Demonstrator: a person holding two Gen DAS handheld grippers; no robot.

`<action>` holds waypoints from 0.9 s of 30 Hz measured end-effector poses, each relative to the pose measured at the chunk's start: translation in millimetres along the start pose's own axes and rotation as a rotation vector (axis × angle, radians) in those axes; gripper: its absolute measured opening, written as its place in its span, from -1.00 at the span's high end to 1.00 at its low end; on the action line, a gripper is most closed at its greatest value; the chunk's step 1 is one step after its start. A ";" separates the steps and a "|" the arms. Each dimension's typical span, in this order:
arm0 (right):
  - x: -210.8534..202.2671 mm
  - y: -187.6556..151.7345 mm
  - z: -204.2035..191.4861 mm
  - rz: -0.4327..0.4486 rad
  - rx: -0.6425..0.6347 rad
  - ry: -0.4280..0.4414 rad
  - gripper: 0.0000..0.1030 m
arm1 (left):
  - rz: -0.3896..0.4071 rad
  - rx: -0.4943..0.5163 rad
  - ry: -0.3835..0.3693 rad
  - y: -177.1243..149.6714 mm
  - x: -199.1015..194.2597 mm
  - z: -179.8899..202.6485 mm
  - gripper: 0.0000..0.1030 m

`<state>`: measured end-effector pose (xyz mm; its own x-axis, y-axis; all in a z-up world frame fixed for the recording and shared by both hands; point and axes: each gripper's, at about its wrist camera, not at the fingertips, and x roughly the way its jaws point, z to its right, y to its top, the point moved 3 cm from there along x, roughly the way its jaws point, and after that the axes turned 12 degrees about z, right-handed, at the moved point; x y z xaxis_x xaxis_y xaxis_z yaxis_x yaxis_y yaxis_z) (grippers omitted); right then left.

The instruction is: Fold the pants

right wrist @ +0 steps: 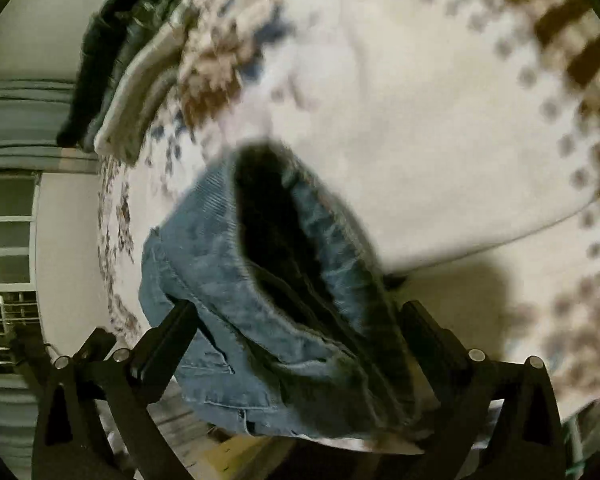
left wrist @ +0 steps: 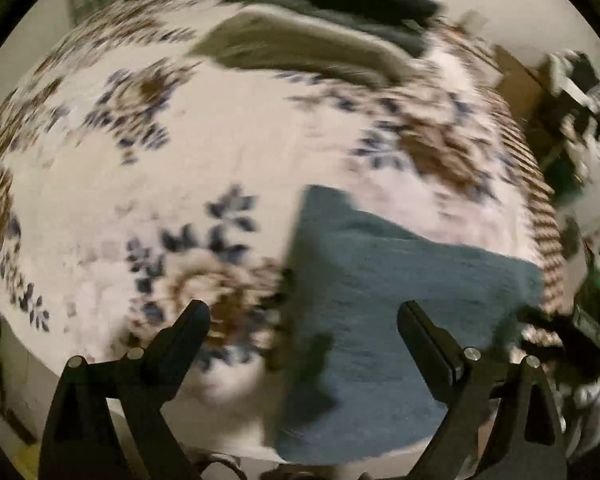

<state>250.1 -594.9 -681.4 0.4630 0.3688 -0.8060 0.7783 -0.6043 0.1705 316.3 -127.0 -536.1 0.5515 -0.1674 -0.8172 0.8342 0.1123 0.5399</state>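
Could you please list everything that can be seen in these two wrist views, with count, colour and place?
Blue denim pants: one, blue, folded flat on the bed's near right part in the left view; waistband gaping open between the right gripper's fingers.
Stack of folded garments: one stack, beige with dark pieces on top, at the bed's far edge.
Floral bedspread: one, white with brown and navy flowers, covering the bed.
Left gripper: one, black, open, hovering over the pants' left edge.
Right gripper: one, black, fingers spread either side of the waistband; contact unclear.
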 end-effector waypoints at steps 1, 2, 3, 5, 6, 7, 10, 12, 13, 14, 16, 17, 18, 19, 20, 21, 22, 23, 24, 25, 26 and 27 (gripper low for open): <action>3.4 -2.4 1.1 0.006 -0.003 -0.010 -0.19 | -0.004 -0.014 0.004 1.8 6.0 -7.1 -0.86; 3.0 -4.7 1.3 0.016 -0.027 -0.052 0.18 | -0.011 -0.024 0.001 0.7 11.1 -11.6 -0.86; -1.6 -7.4 1.4 0.027 -0.039 -0.075 0.38 | -0.016 -0.031 -0.002 0.4 15.5 -12.5 -0.86; -17.2 -11.0 3.1 0.043 0.008 -0.028 0.86 | -0.034 -0.064 -0.034 3.6 24.8 -10.7 -0.86; -27.6 -11.2 4.8 0.060 0.035 -0.008 0.86 | -0.040 -0.077 -0.046 7.8 30.6 -6.8 -0.86; -40.1 -11.6 5.3 0.079 0.045 0.001 0.86 | -0.046 -0.087 -0.068 10.2 36.2 -1.6 -0.86; -63.4 -14.0 12.4 0.111 0.054 -0.020 0.86 | -0.066 -0.070 -0.105 16.1 54.5 17.2 -0.86; -63.5 -14.0 20.9 0.103 0.065 -0.062 0.86 | -0.092 -0.045 -0.104 17.8 69.7 30.2 -0.86; -60.9 -14.2 23.2 0.085 0.069 -0.062 0.83 | -0.109 -0.032 -0.103 17.7 77.2 34.8 -0.86; -52.8 -15.0 28.5 0.031 0.076 -0.055 0.71 | -0.123 -0.026 -0.103 17.7 85.2 38.6 -0.86; -35.8 -14.7 39.6 -0.071 0.076 -0.081 0.00 | -0.151 -0.016 -0.100 17.2 101.0 42.2 -0.86; -31.0 -13.2 44.6 -0.071 0.071 -0.074 -0.20 | -0.159 -0.011 -0.094 17.2 106.1 42.8 -0.86; -28.4 -10.7 48.2 -0.049 0.077 -0.024 -0.65 | -0.161 -0.006 -0.100 17.3 108.3 43.3 -0.86; -24.1 -10.0 52.1 -0.047 0.093 0.024 -0.89 | -0.159 0.001 -0.100 17.5 109.1 43.8 -0.86; -17.0 -8.4 54.9 -0.061 0.106 0.045 -0.93 | -0.157 0.008 -0.100 17.4 108.5 43.9 -0.86; -8.5 -6.9 57.7 -0.075 0.120 0.054 -0.93 | -0.154 0.010 -0.105 17.0 107.8 44.0 -0.86; 3.6 -6.7 61.4 -0.098 0.138 0.056 -0.93 | -0.152 0.008 -0.107 16.6 106.6 42.8 -0.86; 12.2 -8.0 62.4 -0.121 0.162 0.076 -0.90 | -0.152 0.005 -0.105 16.1 105.5 41.5 -0.86; 19.5 -8.7 60.7 -0.134 0.188 0.116 -0.57 | -0.154 -0.003 -0.108 15.9 105.3 40.3 -0.86; 21.3 -9.8 56.4 -0.114 0.188 0.129 0.11 | -0.154 -0.012 -0.113 16.2 104.0 38.9 -0.86; 19.3 -10.8 49.8 -0.087 0.151 0.093 0.25 | -0.153 -0.015 -0.115 17.1 103.3 37.9 -0.86; 14.2 -11.9 42.8 -0.063 0.113 0.056 0.38 | -0.152 -0.017 -0.120 18.2 103.0 37.5 -0.86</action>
<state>229.2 -612.7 -719.2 0.4400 0.4453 -0.7798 0.7551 -0.6535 0.0529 388.3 -178.9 -602.8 0.4158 -0.2988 -0.8590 0.9085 0.0933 0.4074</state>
